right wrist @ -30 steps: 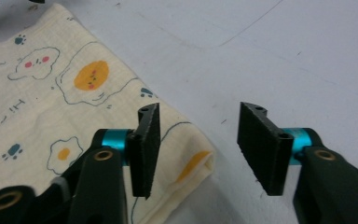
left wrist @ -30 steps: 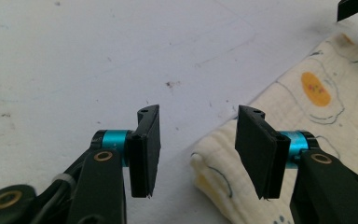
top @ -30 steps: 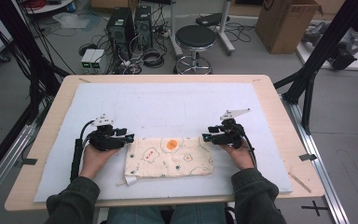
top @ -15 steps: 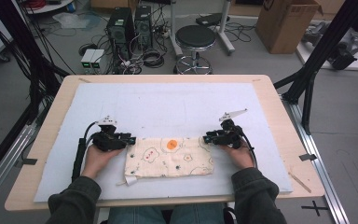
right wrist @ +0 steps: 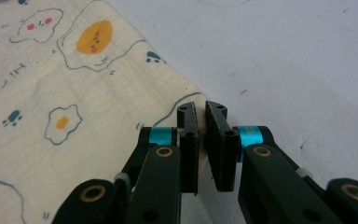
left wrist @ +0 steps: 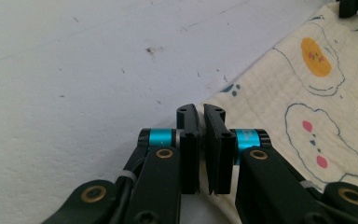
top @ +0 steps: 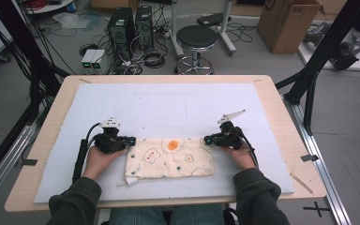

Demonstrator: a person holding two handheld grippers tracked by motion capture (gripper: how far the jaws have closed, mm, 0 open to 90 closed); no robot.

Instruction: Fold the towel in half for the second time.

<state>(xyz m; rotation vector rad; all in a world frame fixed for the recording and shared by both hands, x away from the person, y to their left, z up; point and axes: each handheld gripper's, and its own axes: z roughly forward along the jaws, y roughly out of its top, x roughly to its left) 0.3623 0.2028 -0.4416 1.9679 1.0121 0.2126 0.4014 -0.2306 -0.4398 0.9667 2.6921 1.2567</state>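
Dark green sleeves are covering both forearms, with blue jeans showing below. The left gripper [left wrist: 200, 119] and right gripper [right wrist: 201, 116] are wearing black jaws, teal collars and brass screws; black cables are trailing behind.

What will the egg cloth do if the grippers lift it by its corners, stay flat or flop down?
The egg-print cloth will probably flop: it looks thin and soft, with wrinkles and a folded edge. Held at two far corners by the left gripper and right gripper, its middle would likely sag. It seems light, so it should lift easily, though a small pinch might slip.
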